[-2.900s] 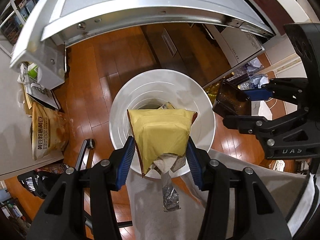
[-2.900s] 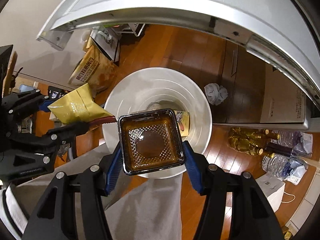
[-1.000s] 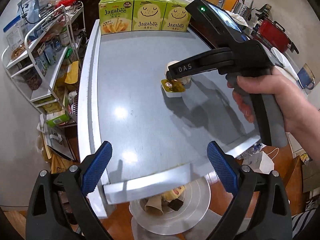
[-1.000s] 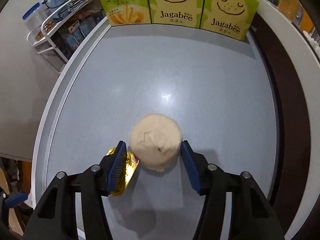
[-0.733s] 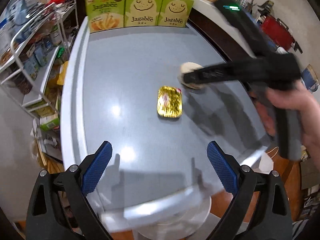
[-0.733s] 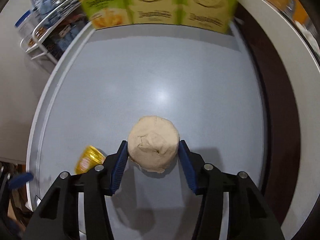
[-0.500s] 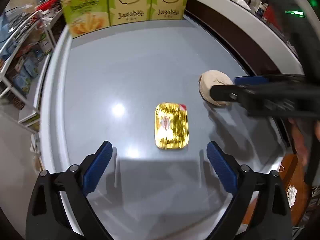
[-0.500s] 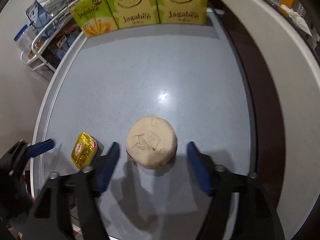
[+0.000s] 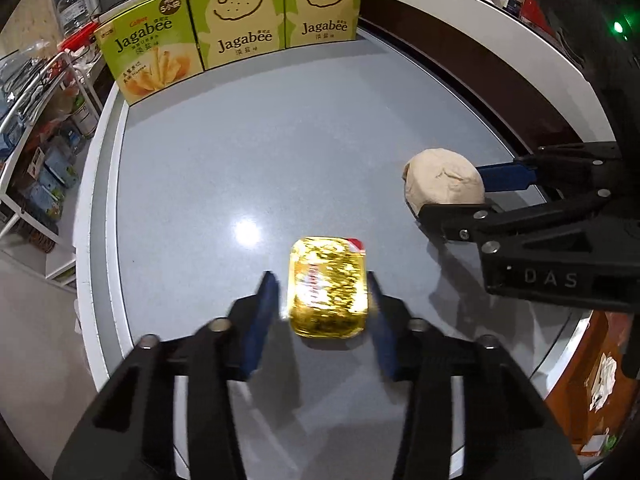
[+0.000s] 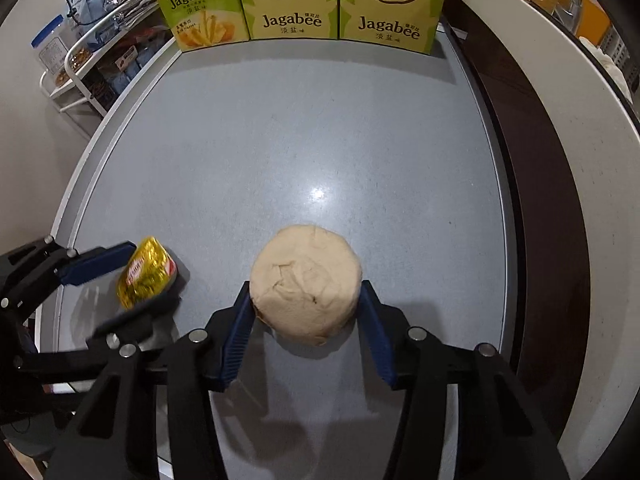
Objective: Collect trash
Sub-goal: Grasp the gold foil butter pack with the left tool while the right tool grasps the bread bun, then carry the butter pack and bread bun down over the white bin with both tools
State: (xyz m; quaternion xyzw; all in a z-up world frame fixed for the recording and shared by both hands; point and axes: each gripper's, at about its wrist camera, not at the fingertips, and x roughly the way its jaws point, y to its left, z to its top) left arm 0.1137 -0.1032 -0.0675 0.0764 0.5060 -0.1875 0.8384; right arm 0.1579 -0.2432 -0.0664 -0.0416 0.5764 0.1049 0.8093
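Gold foil cup between left jaws, beige wad between right.

Three green Jagabee boxes along grey table's far edge; wire rack beside.

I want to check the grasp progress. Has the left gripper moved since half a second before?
Yes. The left gripper went forward over the grey table, toward the Jagabee boxes; its fingers now flank the gold foil tub.
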